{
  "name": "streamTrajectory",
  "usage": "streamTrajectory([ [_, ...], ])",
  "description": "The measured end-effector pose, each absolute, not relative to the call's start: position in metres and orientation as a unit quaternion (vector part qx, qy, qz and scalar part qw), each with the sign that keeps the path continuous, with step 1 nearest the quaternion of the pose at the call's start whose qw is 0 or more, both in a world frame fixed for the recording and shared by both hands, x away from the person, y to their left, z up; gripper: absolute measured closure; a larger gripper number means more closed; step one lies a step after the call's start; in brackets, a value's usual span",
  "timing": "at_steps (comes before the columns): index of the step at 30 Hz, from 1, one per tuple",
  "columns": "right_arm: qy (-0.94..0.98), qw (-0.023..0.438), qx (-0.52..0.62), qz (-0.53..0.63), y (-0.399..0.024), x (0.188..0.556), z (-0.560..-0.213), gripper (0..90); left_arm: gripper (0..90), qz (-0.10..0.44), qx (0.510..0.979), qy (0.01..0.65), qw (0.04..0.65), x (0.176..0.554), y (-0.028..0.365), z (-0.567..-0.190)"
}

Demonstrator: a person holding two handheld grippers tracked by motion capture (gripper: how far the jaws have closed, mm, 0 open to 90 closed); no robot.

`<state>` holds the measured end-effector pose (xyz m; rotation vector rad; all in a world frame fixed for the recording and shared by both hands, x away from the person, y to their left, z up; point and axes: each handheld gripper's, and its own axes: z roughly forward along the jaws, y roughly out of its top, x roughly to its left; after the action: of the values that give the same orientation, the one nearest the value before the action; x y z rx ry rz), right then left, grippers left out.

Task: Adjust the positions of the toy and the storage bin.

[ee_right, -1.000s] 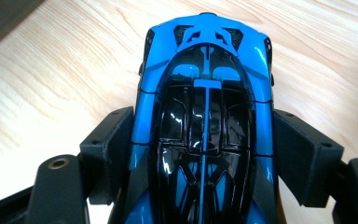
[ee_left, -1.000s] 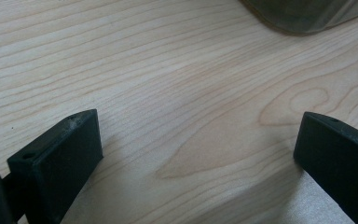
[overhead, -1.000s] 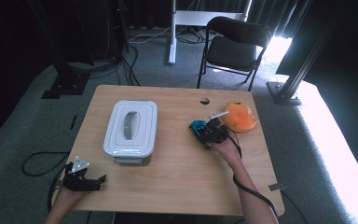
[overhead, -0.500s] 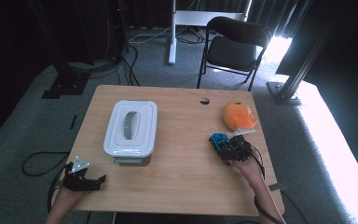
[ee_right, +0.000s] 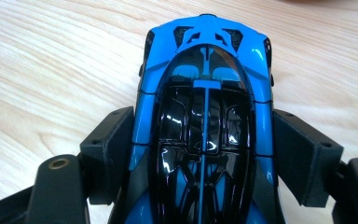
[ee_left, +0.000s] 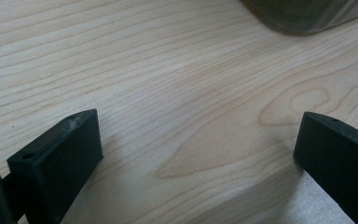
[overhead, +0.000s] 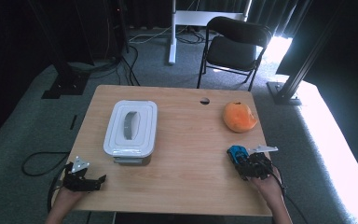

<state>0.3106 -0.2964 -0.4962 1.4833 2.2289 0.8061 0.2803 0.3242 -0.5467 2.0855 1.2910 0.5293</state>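
Toy car [ee_right: 205,126]: blue with a black glossy canopy, clamped between my right jaws; in the high view it sits at the near right part of the table [overhead: 186,186], low over the wood or on it (I cannot tell which).

Right gripper [overhead: 239,158]: closed on the car's two flanks, a pad flat against each side behind the doors. I judge the grip sits there because the body is narrow and straight at that spot, so it won't twist out.

Orange soft thing [overhead: 239,116]: lies farther back on the right, apart from the car; what it is exactly I cannot make out.

White lidded box [overhead: 131,127]: left of centre, lid on with a recessed handle, well apart from the car. It looks like the likely home for the toy, though that is my guess.

Left gripper [overhead: 85,179]: rests at the near left corner, jaws spread wide with nothing but bare wood grain between them (kept free, I judge, for the lid).

Box corner [ee_left: 307,14]: just ahead of my left jaws.
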Motion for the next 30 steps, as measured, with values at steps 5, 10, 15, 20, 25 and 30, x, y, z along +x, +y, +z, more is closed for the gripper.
streamTrajectory([
  [5,0.782,0.187,0.53,0.271,-0.305,0.291,-0.501,26.3,1.3,0.2,0.79,0.489,0.311,0.28,0.324,-0.547],
  [10,0.776,0.188,0.537,0.271,-0.312,0.274,-0.506,26.3,1.3,0.2,0.79,0.488,0.311,0.28,0.324,-0.547],
  [15,0.772,0.172,0.549,0.271,-0.318,0.262,-0.515,26.3,1.3,0.2,0.791,0.488,0.31,0.28,0.324,-0.547],
  [20,0.766,0.173,0.561,0.262,-0.322,0.255,-0.525,26.3,1.3,0.2,0.79,0.489,0.31,0.28,0.324,-0.547],
  [25,0.757,0.176,0.565,0.276,-0.324,0.25,-0.53,26.3,1.3,0.201,0.79,0.489,0.31,0.28,0.324,-0.547],
  [30,0.757,0.169,0.57,0.269,-0.325,0.247,-0.533,24.2,1.3,0.201,0.79,0.49,0.31,0.28,0.324,-0.547],
])
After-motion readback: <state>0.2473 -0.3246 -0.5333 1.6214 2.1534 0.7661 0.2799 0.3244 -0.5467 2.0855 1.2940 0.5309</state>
